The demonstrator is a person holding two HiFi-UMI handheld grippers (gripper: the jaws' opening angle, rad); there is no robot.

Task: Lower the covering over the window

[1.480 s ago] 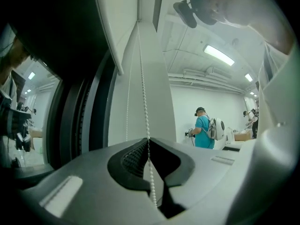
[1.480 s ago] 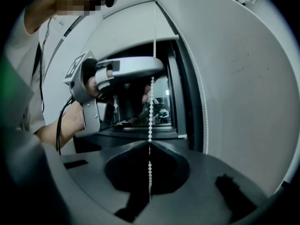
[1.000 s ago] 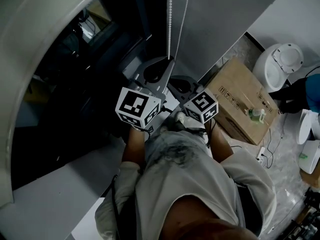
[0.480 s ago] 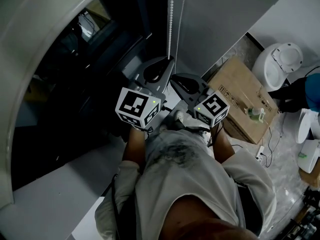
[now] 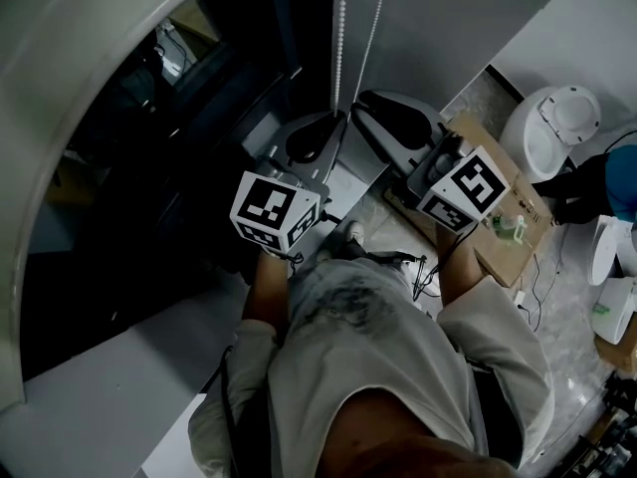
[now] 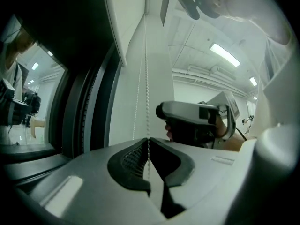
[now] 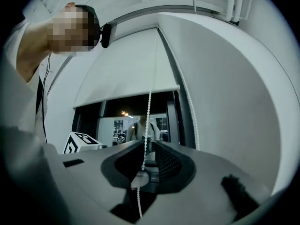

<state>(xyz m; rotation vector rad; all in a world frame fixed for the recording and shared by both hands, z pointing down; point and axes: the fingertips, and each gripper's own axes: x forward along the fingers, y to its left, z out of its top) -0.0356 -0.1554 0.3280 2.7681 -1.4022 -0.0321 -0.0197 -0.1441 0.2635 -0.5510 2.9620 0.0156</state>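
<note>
White roller blind [image 7: 126, 74] (half down)

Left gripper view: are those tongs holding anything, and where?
Yes. The left tongs pinch the white beaded pull cord between their very tips, along one hanging strand.

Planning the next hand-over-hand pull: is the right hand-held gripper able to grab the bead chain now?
Probably yes. The bead chain hangs between the open jaws of the right hand-held gripper, nothing blocking it; closing should catch it. The left hand-held gripper is shut on the chain.
</note>
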